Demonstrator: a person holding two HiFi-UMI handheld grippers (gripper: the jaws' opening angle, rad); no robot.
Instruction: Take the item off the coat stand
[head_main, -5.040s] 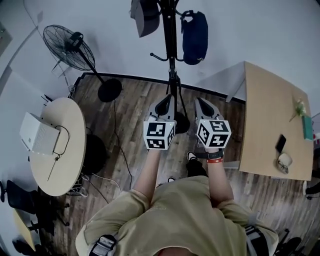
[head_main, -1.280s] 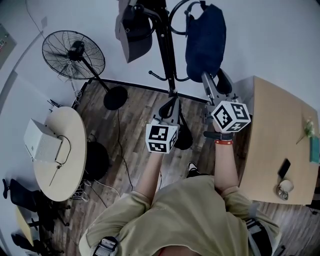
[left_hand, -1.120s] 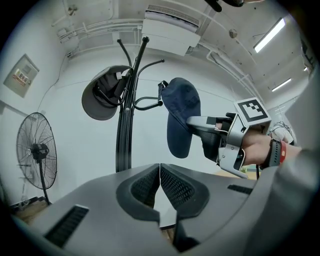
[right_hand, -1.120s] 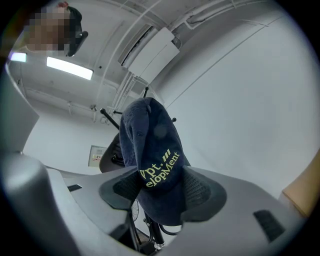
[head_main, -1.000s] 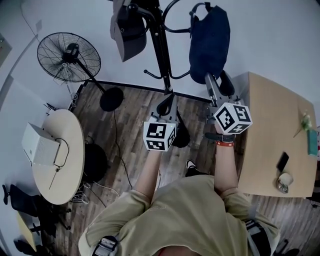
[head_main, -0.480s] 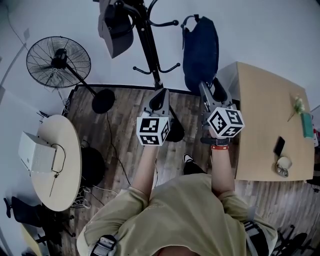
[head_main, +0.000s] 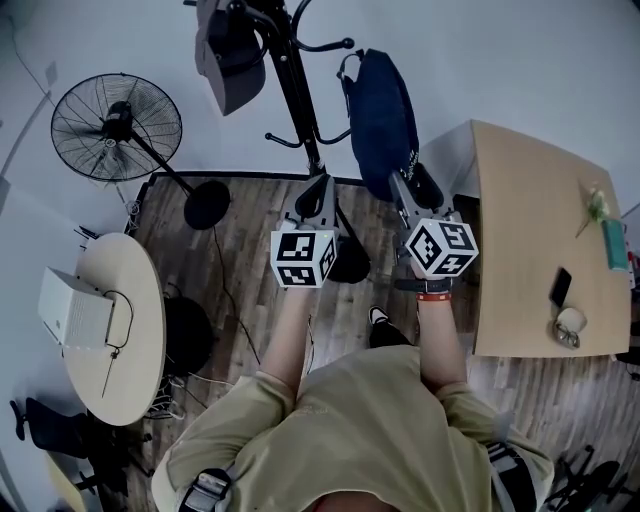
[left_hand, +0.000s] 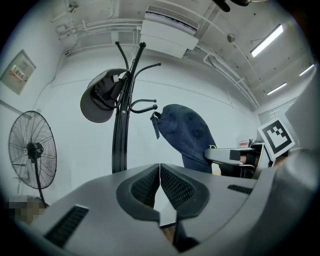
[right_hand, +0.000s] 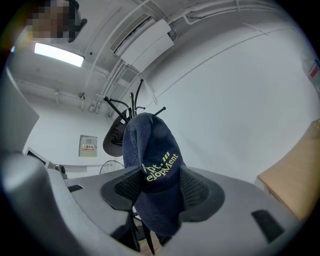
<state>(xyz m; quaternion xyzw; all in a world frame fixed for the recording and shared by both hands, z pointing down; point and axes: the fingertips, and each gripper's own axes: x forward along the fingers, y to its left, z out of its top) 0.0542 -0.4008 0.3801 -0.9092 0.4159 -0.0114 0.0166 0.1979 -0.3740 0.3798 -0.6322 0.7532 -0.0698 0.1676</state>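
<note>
Head view: a black coat stand (head_main: 295, 95) is seen against a white wall, with a grey cap (head_main: 228, 55) hung on its left side. Right of the stand, a navy cap (head_main: 380, 115) is held up by the right gripper (head_main: 410, 183), whose jaws are closing with the cap's lower edge between them. The cap's strap appears just clear of the stand's upper right hook, though contact cannot be ruled out. The left gripper (head_main: 318, 192) is held low in front of the stand's pole

Left gripper view: its jaws are pressed together with nothing between them. The navy cap is seen right of the stand, its strap near a hook tip

Right gripper view: the navy cap is pinched between both pads and hangs in front of the stand, yellow lettering facing the camera

The step in hand is judged to be the lift-away. It is best done with the pinch kept firm and the cap drawn up and away from the stand, so that the strap is not snagged on a hook
</note>
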